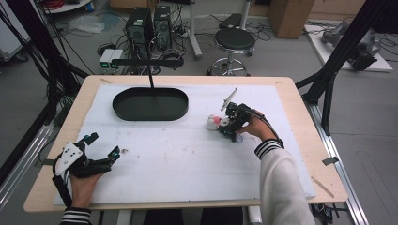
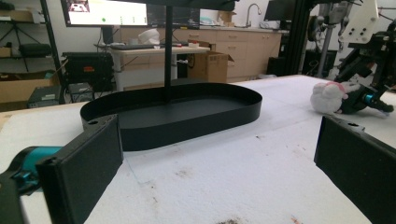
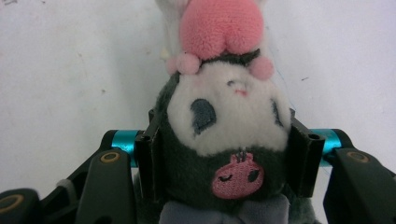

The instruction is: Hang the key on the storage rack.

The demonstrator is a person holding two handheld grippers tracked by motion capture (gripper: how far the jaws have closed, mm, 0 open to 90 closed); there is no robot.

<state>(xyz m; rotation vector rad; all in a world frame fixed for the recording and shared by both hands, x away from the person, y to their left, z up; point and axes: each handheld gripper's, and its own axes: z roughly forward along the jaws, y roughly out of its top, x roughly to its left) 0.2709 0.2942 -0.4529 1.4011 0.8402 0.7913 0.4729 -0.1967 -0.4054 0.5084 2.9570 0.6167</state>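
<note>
fingers [image 3: 148, 158] of the right gripper [image 3: 224, 158] clamp a grey-and-white plush toy [image 3: 224, 121], not yet in the empty black oval metal tray [image 1: 150, 104]; left gripper [image 1: 101, 146] gapes idle.

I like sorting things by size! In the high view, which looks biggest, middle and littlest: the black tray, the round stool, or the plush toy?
1. black tray
2. round stool, though it stands farther from the camera, so it may look smaller than it is
3. plush toy, held in the right gripper

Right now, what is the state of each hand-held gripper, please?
Left hand-held gripper: open, holding nothing, jaws wide apart above the white mat.
Right hand-held gripper: closed on the plush toy.
</note>
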